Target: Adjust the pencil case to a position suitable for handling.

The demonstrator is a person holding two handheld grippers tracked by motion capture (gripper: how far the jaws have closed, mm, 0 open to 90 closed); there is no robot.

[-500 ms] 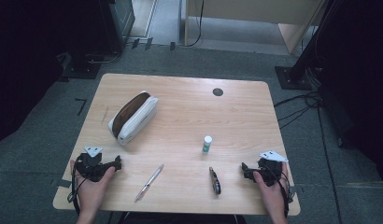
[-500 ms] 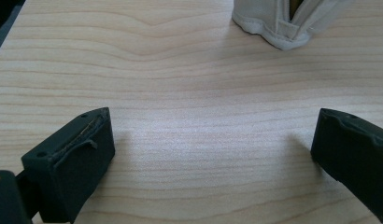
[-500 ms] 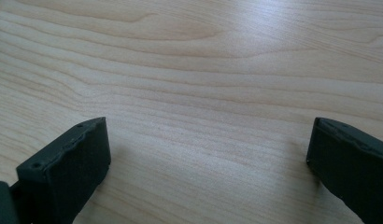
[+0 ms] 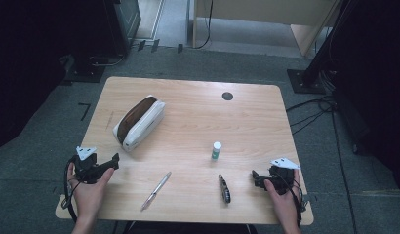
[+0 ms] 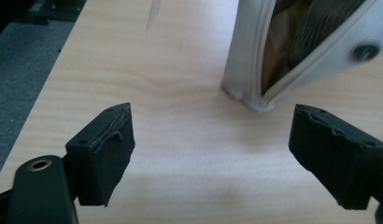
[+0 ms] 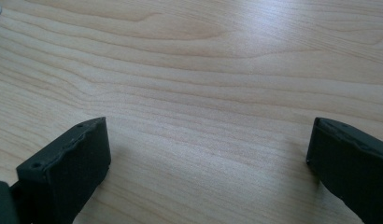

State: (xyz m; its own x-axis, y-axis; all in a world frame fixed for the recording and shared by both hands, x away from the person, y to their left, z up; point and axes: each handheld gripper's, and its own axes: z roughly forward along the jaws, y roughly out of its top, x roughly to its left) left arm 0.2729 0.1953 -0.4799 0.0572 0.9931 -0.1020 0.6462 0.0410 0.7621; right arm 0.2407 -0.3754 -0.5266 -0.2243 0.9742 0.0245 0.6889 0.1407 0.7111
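On the wooden table (image 4: 188, 126) lies a white pencil case (image 4: 138, 122) with its brown inside showing. A small white-capped bottle (image 4: 216, 150) stands right of centre. Near the front edge lie a silver pen (image 4: 156, 190) and a short dark object (image 4: 224, 188). My left gripper (image 4: 113, 162) rests at the front left, held by a hand, and points toward the case. Its jaws stand open over bare wood (image 5: 210, 154), with the case's near end (image 5: 273, 56) just beyond them. My right gripper (image 4: 255, 176) sits at the front right, open over bare wood (image 6: 208, 163), beside the dark object.
A black round grommet (image 4: 227, 96) is set into the table's far side. Grey carpet surrounds the table, with cables (image 4: 310, 117) on the floor at the right and dark equipment stands at the back.
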